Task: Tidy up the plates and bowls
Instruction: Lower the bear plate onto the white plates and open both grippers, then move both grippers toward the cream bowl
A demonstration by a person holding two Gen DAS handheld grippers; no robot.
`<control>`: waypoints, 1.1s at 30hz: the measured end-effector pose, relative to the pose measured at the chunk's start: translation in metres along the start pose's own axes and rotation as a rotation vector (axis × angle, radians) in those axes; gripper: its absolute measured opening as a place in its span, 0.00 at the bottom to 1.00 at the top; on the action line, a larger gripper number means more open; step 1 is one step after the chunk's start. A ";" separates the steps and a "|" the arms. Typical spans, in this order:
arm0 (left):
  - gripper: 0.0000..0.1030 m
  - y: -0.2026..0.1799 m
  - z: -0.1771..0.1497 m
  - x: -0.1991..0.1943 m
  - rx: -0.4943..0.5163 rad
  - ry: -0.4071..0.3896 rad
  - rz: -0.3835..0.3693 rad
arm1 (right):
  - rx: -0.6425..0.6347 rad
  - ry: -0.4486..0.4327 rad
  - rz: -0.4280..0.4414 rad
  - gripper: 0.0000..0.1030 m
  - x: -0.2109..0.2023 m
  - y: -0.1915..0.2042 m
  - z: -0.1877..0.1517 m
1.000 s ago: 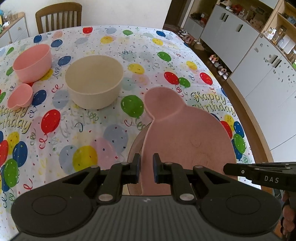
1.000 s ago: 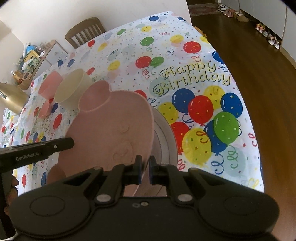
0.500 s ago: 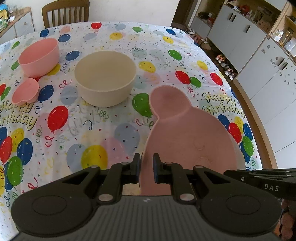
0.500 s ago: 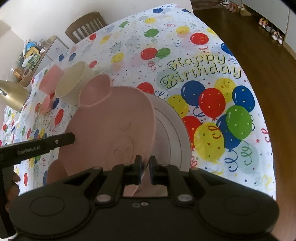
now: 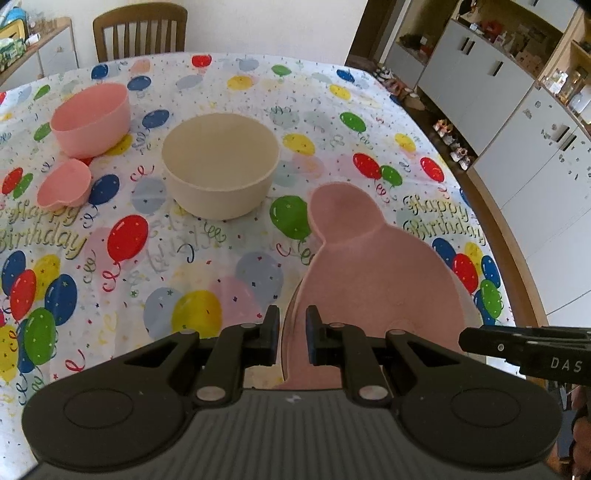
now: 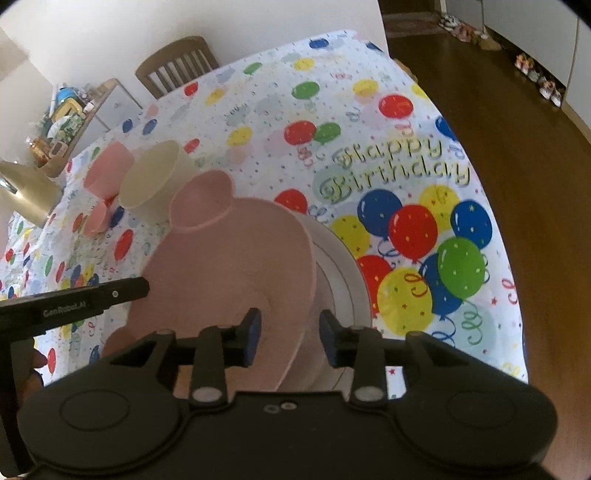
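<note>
A pink bear-shaped plate [image 5: 376, 280] lies over a white round plate [image 6: 347, 280] near the table's right edge. My left gripper [image 5: 293, 332] is shut on the pink plate's left rim. The right gripper [image 6: 291, 332] has its jaws opening; the pink plate's [image 6: 236, 266] right rim stands between the blue pads without touching them. Farther back are a cream bowl [image 5: 221, 166], a pink bowl [image 5: 92, 114] and a small pink spouted cup [image 5: 64, 184].
A balloon-print birthday cloth [image 5: 184, 266] covers the table. Its edge drops to the wooden floor [image 6: 517, 110] on the right, with white cabinets [image 5: 517, 122] beyond. A wooden chair [image 5: 140, 29] stands at the far side. A gold lamp shade [image 6: 26, 192] hangs at left.
The right gripper's jaws have parted and come off the pink plate's rim. The left gripper has stayed shut on the plate.
</note>
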State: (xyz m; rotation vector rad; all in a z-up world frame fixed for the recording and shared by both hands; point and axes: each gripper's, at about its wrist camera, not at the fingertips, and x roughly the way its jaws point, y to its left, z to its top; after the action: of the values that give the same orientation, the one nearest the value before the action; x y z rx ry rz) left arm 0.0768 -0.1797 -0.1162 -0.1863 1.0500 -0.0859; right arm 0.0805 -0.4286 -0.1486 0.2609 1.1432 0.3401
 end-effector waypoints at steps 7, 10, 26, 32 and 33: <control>0.26 -0.001 0.002 -0.027 -0.024 -0.075 -0.017 | -0.093 -0.053 0.025 0.43 -0.015 0.025 0.008; 0.42 -0.001 0.002 -0.039 -0.031 -0.113 -0.006 | -0.138 -0.074 0.030 0.51 -0.018 0.039 0.012; 0.71 0.030 0.026 -0.093 0.003 -0.329 0.113 | -0.290 -0.276 0.059 0.96 -0.036 0.116 0.052; 0.76 0.051 0.045 -0.096 -0.003 -0.361 0.139 | -0.313 -0.360 0.020 1.00 -0.031 0.144 0.063; 0.77 0.056 0.049 -0.095 -0.002 -0.366 0.142 | -0.314 -0.363 0.016 1.00 -0.029 0.148 0.066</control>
State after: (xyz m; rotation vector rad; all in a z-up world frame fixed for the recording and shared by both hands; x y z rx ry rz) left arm 0.0706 -0.1046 -0.0223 -0.1230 0.6960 0.0762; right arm 0.1109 -0.3056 -0.0436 0.0505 0.7180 0.4603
